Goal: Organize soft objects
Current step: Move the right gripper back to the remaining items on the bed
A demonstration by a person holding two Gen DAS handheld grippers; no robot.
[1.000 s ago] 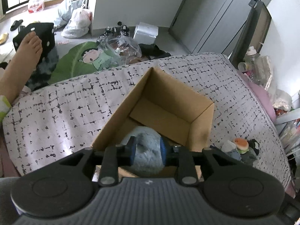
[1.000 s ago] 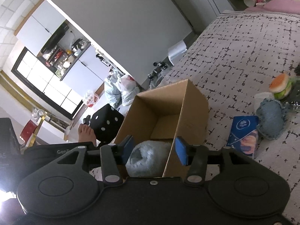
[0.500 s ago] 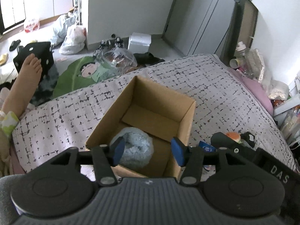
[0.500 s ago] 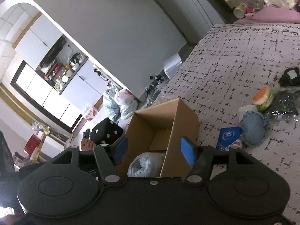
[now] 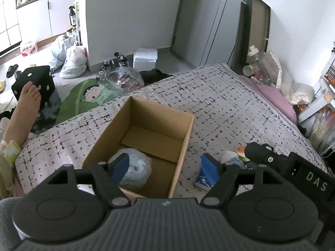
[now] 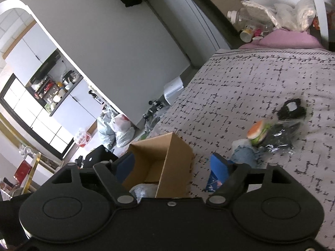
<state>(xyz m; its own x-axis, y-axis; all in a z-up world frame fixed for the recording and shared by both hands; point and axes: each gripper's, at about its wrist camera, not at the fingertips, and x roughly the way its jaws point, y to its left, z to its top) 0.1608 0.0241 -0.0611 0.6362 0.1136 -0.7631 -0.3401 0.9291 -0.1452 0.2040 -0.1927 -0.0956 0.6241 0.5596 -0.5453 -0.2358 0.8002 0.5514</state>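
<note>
On the patterned bedspread (image 5: 219, 113), the left gripper (image 5: 165, 168) and right gripper (image 6: 174, 167) hover spread and empty over the cardboard box (image 5: 182, 138) holding a fluffy blue ball (image 5: 136, 171), remaining soft toys (image 6: 259, 135) farther right.

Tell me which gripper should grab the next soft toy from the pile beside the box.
Right. The right gripper is open and faces the burger toy pile, while the open left gripper sits over the cardboard box.
</note>
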